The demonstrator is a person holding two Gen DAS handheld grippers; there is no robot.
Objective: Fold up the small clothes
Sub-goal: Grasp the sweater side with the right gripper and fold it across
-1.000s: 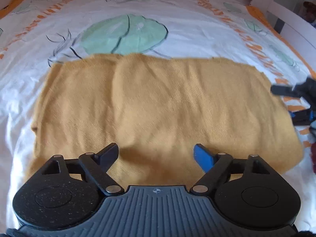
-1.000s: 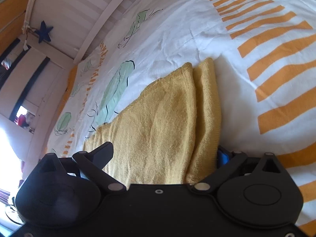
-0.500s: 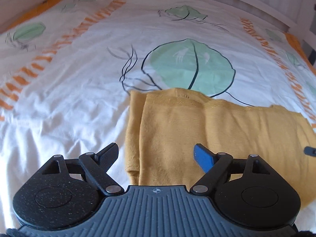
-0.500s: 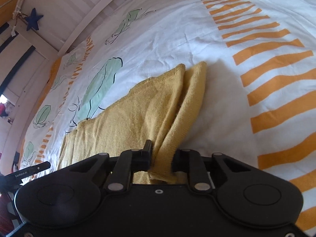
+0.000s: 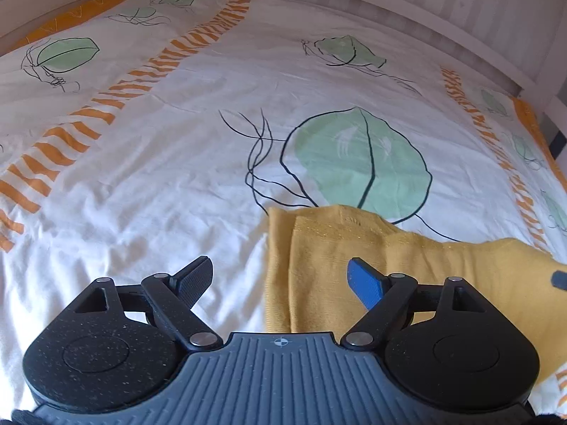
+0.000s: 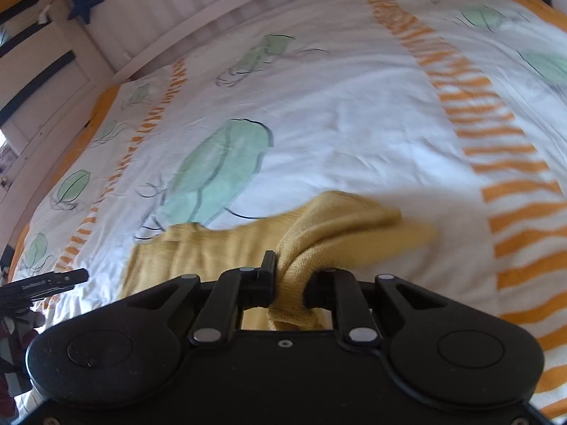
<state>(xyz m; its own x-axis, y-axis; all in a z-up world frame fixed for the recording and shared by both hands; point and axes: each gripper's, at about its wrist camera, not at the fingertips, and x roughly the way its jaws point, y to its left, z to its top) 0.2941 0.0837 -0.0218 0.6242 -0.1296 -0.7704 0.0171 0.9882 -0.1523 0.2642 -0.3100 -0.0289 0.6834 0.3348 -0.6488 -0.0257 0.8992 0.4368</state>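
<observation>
A mustard-yellow knit garment (image 5: 443, 276) lies folded on the bed. In the left wrist view my left gripper (image 5: 280, 276) hovers open over the garment's left end, its blue pad above the cloth and its black pad above bare sheet. In the right wrist view the garment (image 6: 212, 251) stretches away to the left. My right gripper (image 6: 290, 276) is closing its jaws on the bunched right end of the cloth, which is pinched between them and lifted off the sheet. A tip of the right gripper (image 5: 560, 278) shows at the left wrist view's right edge.
The bed cover (image 5: 159, 163) is white with green leaf prints and orange striped bands. A white slatted bed rail (image 5: 425, 10) runs along the far side. A blue star (image 6: 85, 0) hangs on the wall. The left gripper's tip (image 6: 53, 279) shows at the left.
My left gripper moved left, from the garment's middle to its left end, still open. My right gripper shut on the garment's right end and raised it, bunching the cloth.
</observation>
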